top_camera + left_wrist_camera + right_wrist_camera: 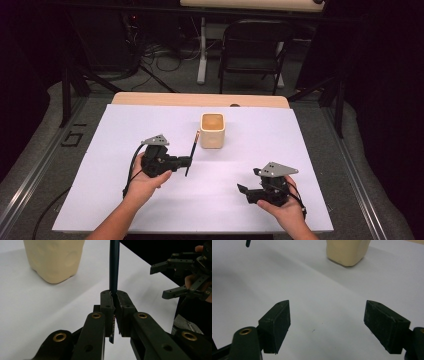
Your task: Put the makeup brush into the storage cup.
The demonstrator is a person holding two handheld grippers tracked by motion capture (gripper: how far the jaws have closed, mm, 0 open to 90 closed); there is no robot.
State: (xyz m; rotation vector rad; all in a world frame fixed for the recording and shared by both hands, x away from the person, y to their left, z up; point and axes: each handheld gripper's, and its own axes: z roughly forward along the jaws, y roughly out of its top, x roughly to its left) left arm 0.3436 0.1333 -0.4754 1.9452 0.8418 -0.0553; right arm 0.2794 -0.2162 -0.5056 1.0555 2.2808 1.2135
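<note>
In the high view the right gripper sits nearest, at about 5 o'clock on the white sheet, its jaws wide apart and empty above bare sheet. Farther in, at 9 o'clock, the left gripper is clamped on a dark pencil, gripped low on the shaft; its own view shows the jaws pressed tight on the pencil, a short end sticking out below. The pencil leans toward 12 o'clock, its top close to the cup, which stands at 12 o'clock beyond it.

The step in hand looks like carrying the pencil to the cup. Next, its lower end must be lifted over the rim and let down inside.

The pencil's top is cut off in the left gripper view. Whether the cup holds anything is hard to tell.
</note>
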